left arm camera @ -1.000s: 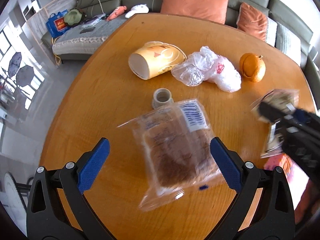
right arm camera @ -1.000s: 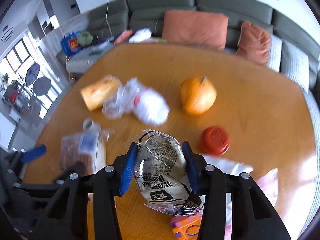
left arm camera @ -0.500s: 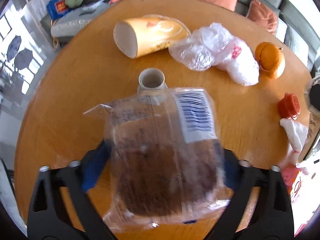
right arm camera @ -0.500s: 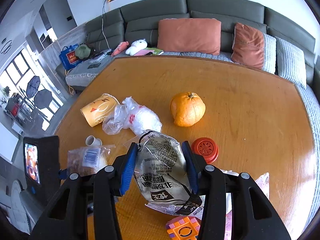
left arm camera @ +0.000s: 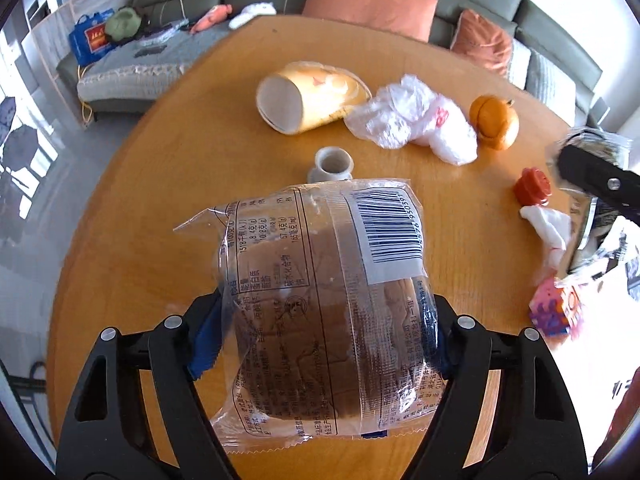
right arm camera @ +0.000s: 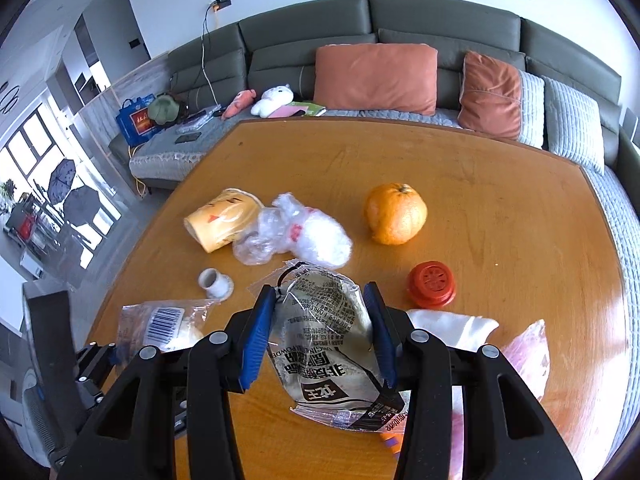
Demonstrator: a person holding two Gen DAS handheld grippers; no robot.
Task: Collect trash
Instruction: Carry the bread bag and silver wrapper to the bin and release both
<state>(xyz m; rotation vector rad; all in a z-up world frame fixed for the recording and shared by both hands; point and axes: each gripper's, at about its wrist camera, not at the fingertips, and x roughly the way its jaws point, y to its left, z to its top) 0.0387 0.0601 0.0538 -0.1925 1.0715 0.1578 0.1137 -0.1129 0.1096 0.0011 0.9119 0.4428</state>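
Clear plastic, w/ a brown loaf inside: the bread bag [left arm camera: 320, 304] sits between the blue pads of the left gripper [left arm camera: 320, 340], which has just been closing in on it; both pads now press the bag's sides, so it's clamped. Barcode label faces up, far end of the bag sticks out past the fingertips toward a small white cup [left arm camera: 332, 164] on the wooden table [left arm camera: 192, 152].

Right gripper [right arm camera: 320, 332] is clamped on a crumpled silver-and-black foil packet [right arm camera: 324, 340], pads on both its sides, the packet's near end hanging below the fingers.

Farther out on the table: a yellow paper cup [right arm camera: 222, 220] on its side, touching a wad of clear plastic wrap [right arm camera: 296, 236] to its right; an orange [right arm camera: 396, 214] right of that, apart; a red cap [right arm camera: 431, 284] nearer, just beside a white tissue [right arm camera: 452, 326]. A pink wrapper [right arm camera: 528, 356] lies at the near right edge.
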